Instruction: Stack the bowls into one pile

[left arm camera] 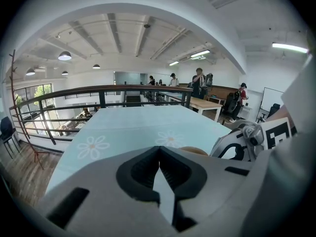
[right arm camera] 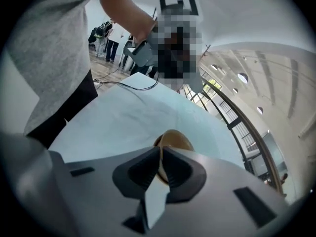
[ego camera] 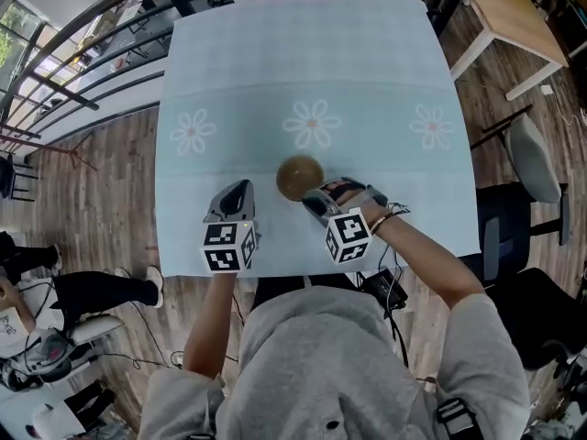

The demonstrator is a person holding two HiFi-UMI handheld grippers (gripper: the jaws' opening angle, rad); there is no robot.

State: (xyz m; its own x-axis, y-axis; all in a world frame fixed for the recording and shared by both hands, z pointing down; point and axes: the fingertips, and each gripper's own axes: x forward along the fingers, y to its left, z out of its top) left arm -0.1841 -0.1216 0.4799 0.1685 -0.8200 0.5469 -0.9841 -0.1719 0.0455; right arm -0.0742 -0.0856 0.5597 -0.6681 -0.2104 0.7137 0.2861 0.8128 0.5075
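Right tool (right arm camera: 160, 151) pinched almost fully closed on rim of brown round bowl (ego camera: 300, 177). Left tool (left arm camera: 159, 151) closed, empty, just left of bowl. Bowl near front edge of pale-blue daisy-print tabletop (ego camera: 312, 62). Wide bare surface beyond bowl; black railing (left arm camera: 98, 89) past far edge.

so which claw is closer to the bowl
Right. The right claw is closed on the near rim of the bowl. The left claw is shut and empty, off to the bowl's left and not touching it.
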